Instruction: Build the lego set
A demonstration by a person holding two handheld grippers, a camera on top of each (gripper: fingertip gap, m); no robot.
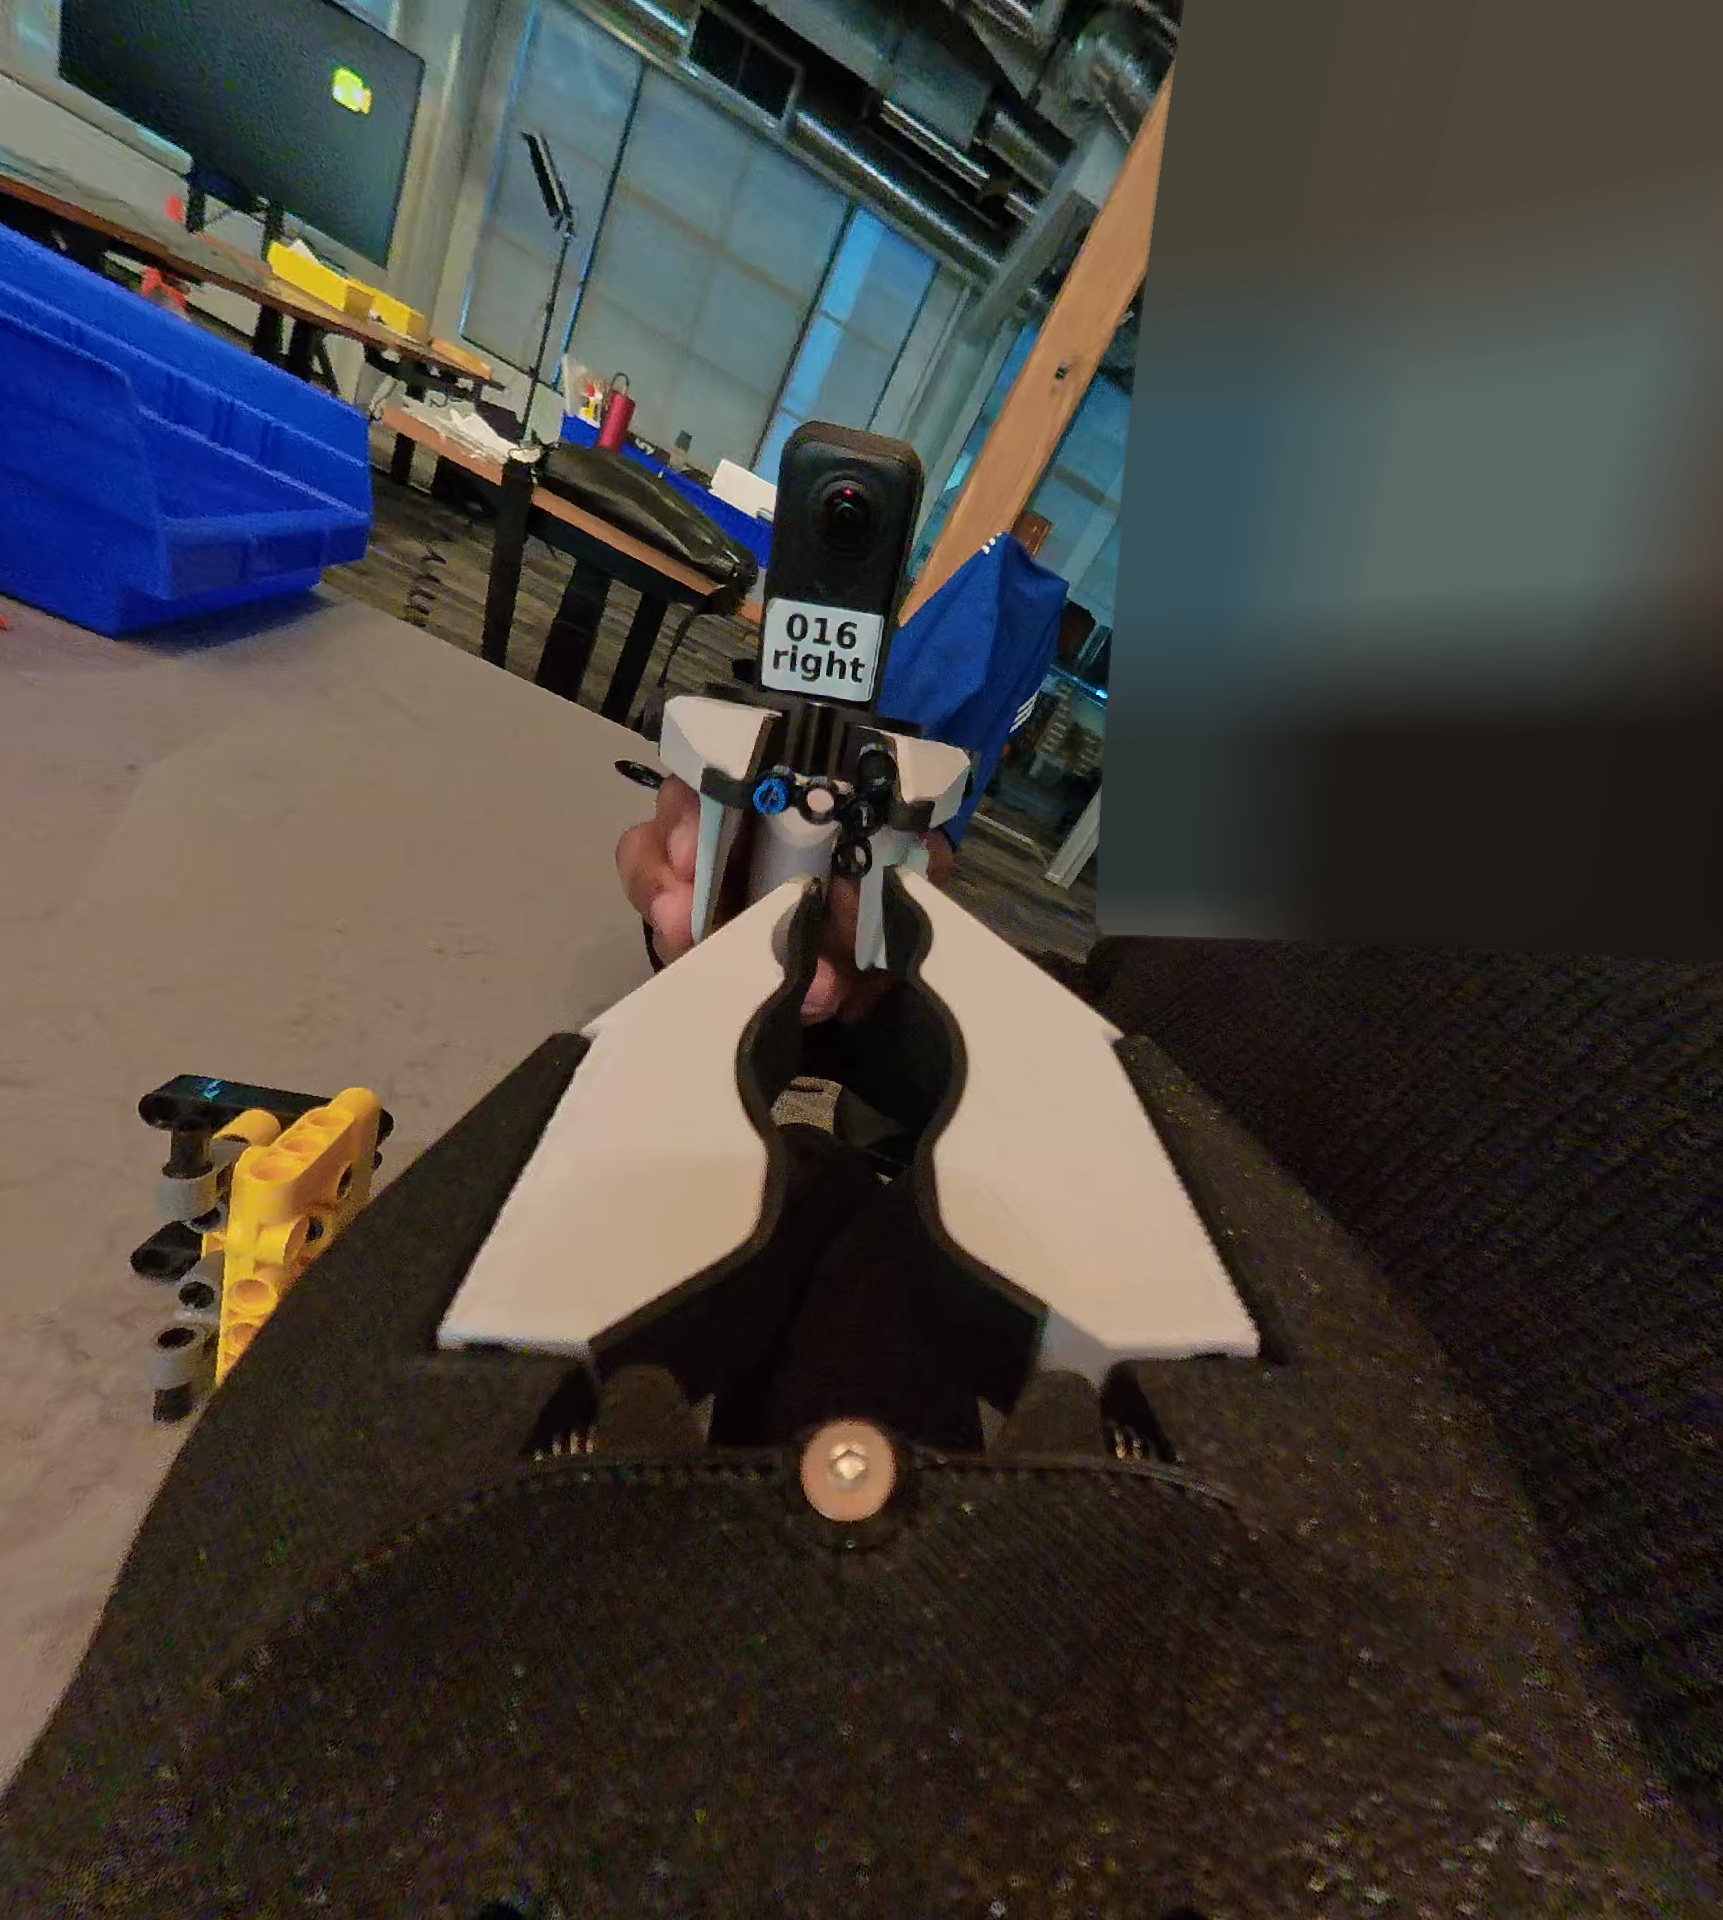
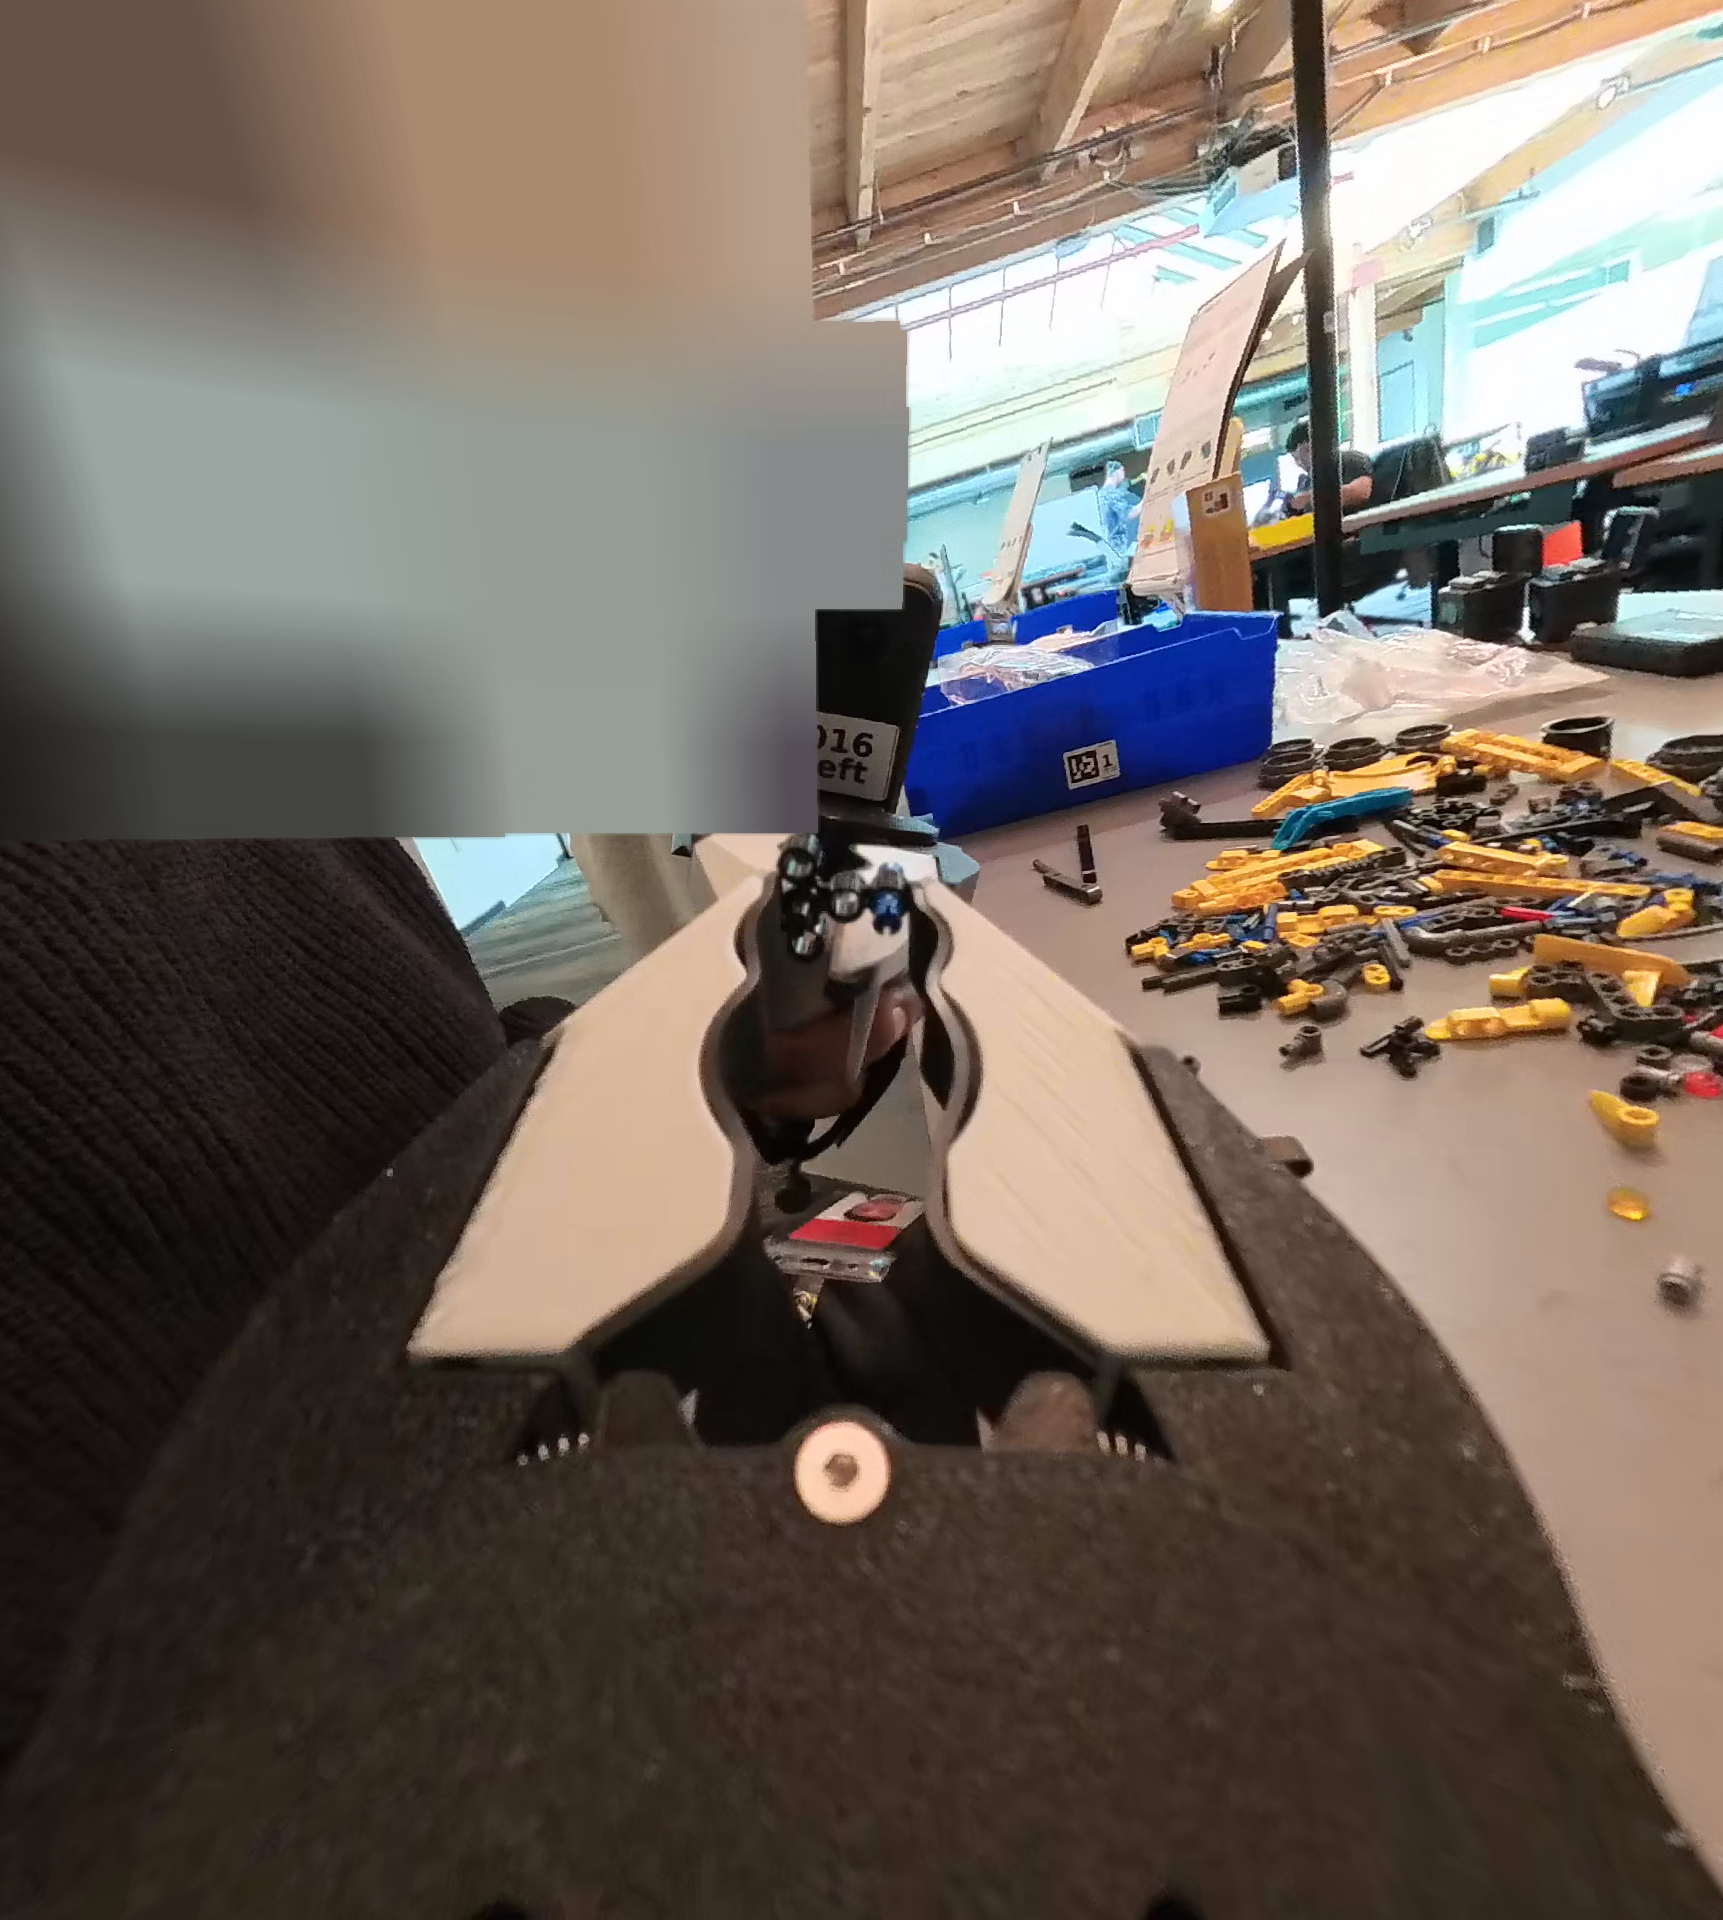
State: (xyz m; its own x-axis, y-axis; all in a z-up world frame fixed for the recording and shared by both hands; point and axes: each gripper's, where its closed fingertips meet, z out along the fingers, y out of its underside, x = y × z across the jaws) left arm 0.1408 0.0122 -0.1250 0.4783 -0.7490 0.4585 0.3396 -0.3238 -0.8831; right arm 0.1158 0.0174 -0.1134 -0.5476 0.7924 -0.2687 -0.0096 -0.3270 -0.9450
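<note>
Black pin assembly [image 2: 841,904], pinched between narrowed left tool [image 1: 859,885] and right tool [image 2: 846,883], printed white label [image 1: 821,646] above each.

- Two grippers: the left gripper [image 1: 852,883] and the right gripper [image 2: 841,883], meeting tip to tip at frame centre.
- One small assembly of black, grey and blue pieces [image 2: 836,899], pinched where the tips meet.
- One yellow and black built block [image 1: 254,1236], lower left of the left wrist view, on the grey worktop [image 1: 317,831].
- Two blue bins: one blue bin [image 1: 98,436] at upper left of the left wrist view, one blue bin with a sticker [image 2: 1106,717] at centre right of the right wrist view.
- One heap of loose building pieces [image 2: 1522,914], far too many to count, at right.
- One dark screen [image 1: 244,114], upper left.
- One red bottle [image 1: 616,414], on a far table.
</note>
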